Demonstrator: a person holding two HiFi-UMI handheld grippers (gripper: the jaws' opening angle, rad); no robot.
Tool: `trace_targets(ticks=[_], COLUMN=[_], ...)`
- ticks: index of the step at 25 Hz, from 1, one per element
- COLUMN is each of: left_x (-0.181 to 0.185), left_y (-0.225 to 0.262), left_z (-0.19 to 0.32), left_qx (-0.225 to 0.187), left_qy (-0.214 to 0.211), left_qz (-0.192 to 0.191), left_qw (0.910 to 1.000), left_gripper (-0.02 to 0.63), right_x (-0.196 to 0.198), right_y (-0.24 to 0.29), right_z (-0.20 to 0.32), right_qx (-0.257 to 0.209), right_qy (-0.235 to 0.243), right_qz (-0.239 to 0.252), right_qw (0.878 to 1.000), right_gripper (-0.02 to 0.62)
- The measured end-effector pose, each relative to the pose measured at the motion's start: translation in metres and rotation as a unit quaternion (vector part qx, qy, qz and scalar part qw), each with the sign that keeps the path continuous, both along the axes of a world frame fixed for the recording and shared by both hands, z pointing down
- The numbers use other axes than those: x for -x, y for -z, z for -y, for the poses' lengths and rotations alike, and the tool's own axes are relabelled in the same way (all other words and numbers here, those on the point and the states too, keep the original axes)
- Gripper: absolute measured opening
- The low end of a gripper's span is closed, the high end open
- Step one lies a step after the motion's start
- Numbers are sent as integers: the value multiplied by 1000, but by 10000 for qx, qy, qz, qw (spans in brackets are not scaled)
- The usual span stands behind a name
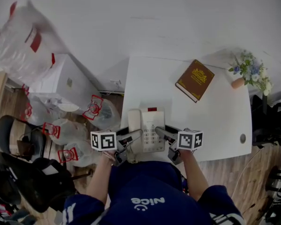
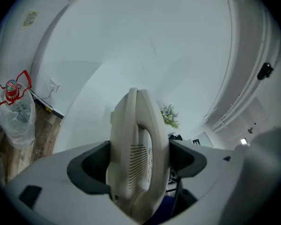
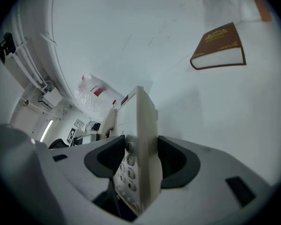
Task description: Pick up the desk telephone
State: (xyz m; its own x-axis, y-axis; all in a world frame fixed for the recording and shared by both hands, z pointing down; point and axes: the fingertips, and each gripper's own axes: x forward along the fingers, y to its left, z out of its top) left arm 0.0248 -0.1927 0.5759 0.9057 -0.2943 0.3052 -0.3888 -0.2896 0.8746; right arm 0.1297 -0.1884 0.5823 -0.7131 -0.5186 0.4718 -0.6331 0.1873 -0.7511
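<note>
- Firmly gripped from both sides: cream plastic desk telephone [image 1: 147,128], over the near edge of the white rectangular table [image 1: 220,121], close to the person's body.
- Clamped the left gripper [image 2: 138,159] on the handset side, grey pads [image 2: 91,172] pressed against both faces by the ribbed grille.
- Clamped the right gripper [image 3: 138,159] on the keypad edge, round buttons showing beside one pad.
- Could not tell whether lifted clear of the tabletop.
- Lay well apart at the far side: brown hardcover book with gold print [image 1: 195,80], closed and flat.
- Stood near the far right corner: small pot of pale flowers [image 1: 249,71].
- Crowded the floor left of the table: clear plastic bags with red handles [image 1: 65,130].
</note>
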Motion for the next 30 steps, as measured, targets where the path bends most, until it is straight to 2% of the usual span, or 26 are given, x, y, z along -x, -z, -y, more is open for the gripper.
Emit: trace_targets(ticks=[4, 8, 13, 19, 23, 30], left_x=[9, 8, 10, 16, 17, 16], left_y=[10, 30, 45, 70, 92, 132], left_z=[-2, -1, -9, -5, -3, 7], left_qx=[-83, -337, -427, -830, -1096, -1466], left_qy=[48, -27, -10, -143, -314, -340], left_qz=[67, -68, -108, -69, -208, -469], left_qw=[9999, 9994, 9990, 9964, 9933, 9875], left_gripper=[383, 383, 383, 383, 383, 383], right_x=[4, 5, 7, 11, 13, 12], right_y=[16, 33, 53, 75, 96, 138], right_z=[-2, -3, -10, -12, -13, -6], right_qx=[-236, -463, -712, -951, -1220, -1781], right_qy=[-103, -166, -258, -428, -550, -797], right_qz=[-38, -65, -110, -55, -115, -216], right_qw=[9997, 9988, 9971, 9945, 9909, 9805], right_gripper=[239, 238, 238, 238, 236, 236])
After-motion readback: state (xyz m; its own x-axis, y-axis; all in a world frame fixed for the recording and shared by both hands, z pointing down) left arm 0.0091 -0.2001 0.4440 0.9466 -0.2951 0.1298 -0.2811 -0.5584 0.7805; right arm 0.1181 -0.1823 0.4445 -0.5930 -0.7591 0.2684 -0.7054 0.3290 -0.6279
